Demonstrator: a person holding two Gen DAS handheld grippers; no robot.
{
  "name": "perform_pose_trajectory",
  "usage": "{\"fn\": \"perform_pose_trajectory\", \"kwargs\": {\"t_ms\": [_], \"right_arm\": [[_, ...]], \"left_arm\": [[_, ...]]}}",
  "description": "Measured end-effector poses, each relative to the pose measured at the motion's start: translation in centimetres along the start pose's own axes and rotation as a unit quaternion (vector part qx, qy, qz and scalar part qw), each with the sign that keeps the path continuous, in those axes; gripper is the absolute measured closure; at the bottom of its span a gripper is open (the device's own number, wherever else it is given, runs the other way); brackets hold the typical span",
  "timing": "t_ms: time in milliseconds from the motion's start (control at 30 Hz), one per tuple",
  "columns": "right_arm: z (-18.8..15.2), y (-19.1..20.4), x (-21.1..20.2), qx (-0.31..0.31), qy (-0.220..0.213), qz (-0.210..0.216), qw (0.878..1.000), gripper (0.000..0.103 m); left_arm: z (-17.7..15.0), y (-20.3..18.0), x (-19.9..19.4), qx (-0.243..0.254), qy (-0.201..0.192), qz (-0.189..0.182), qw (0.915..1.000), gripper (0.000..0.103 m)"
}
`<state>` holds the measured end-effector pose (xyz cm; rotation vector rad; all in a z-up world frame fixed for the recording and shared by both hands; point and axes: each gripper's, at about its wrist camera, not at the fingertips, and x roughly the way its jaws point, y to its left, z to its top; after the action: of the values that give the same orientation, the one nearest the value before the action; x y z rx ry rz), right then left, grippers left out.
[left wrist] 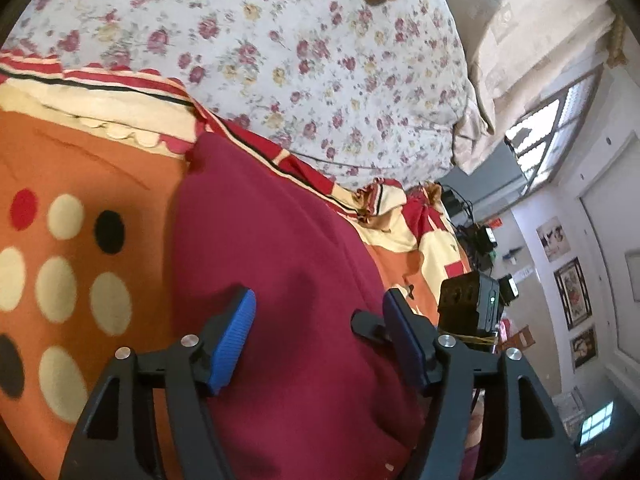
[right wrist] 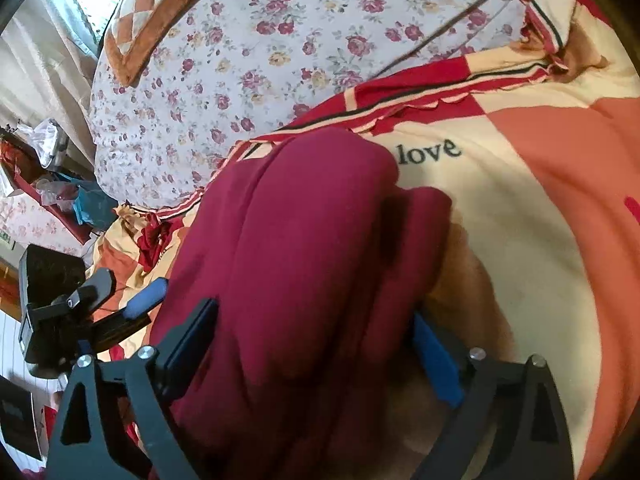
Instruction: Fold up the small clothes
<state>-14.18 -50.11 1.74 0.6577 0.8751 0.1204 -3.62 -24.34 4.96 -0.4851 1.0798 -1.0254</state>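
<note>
A maroon garment (left wrist: pixel 288 280) is spread on the patterned bedspread (left wrist: pixel 60 240) of the bed, directly beneath and ahead of both tongs. The left tongs (left wrist: pixel 320 316) are held wide open over the cloth, nothing being gripped between the blue pads (left wrist: pixel 236 340). The right tongs (right wrist: pixel 316 324) are likewise spread apart, with bunched folds of the garment (right wrist: pixel 304 240) lying between the fingers; no clamping is seen. The garment's far edge is seen ahead of the right tongs, just short of the word "love" (right wrist: pixel 428 152). Beyond that edge, bare bedspread is followed by a floral pillow (right wrist: pixel 280 40). To the right of the right tongs, uncovered bedspread is seen.
</note>
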Motion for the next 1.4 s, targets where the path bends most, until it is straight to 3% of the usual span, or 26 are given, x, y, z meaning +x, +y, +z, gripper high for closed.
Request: {"fn": "perform_pose_trajectory", "kwargs": {"t_ms": [133,367,467,633,767,833,933,1000,1067,1167,1400], "right_arm": [[-0.2,0.2,0.1,-0.013,-0.007,-0.001,1.000,0.005],[-0.3,0.3,0.0,-0.019,-0.008,0.000,1.000,0.005],[-0.3,0.2,0.0,-0.021,-0.008,-0.001,1.000,0.005],[-0.3,0.2,0.0,-0.021,-0.008,-0.001,1.000,0.005],[-0.3,0.2,0.0,-0.021,-0.008,-0.001,1.000,0.005],[-0.3,0.2,0.0,-0.021,-0.007,-0.001,1.000,0.005],[-0.4,0.2,0.0,-0.024,-0.006,-0.003,1.000,0.005],[-0.5,0.5,-0.1,-0.033,-0.004,-0.005,0.999,0.012],[-0.5,1.4,-0.4,-0.056,-0.006,-0.007,0.998,0.032],[-0.6,2.9,-1.1,-0.076,-0.005,-0.017,0.997,0.044],[-1.5,7.1,-3.4,-0.098,0.019,0.026,0.995,0.050]], "left_arm": [[0.9,1.0,1.2,-0.031,0.018,-0.033,0.9988,0.047],[1.8,1.1,0.6,-0.060,0.027,-0.045,0.9968,0.047],[1.9,0.7,-1.0,-0.052,0.020,-0.013,0.9984,0.047],[1.7,1.2,-1.9,-0.015,0.029,0.086,0.9958,0.046],[1.1,2.4,0.5,-0.035,0.062,0.082,0.9941,0.046],[1.0,2.4,1.5,-0.024,0.059,0.104,0.9925,0.046],[0.7,3.1,2.2,-0.040,0.057,0.104,0.9921,0.046],[0.6,3.3,2.2,-0.044,0.054,0.105,0.9920,0.056],[0.5,3.0,1.8,-0.034,0.052,0.111,0.9919,0.070],[0.2,1.8,0.5,-0.024,0.044,0.113,0.9923,0.080],[-1.0,-0.7,-4.9,-0.015,0.030,0.117,0.9925,0.081]]}}
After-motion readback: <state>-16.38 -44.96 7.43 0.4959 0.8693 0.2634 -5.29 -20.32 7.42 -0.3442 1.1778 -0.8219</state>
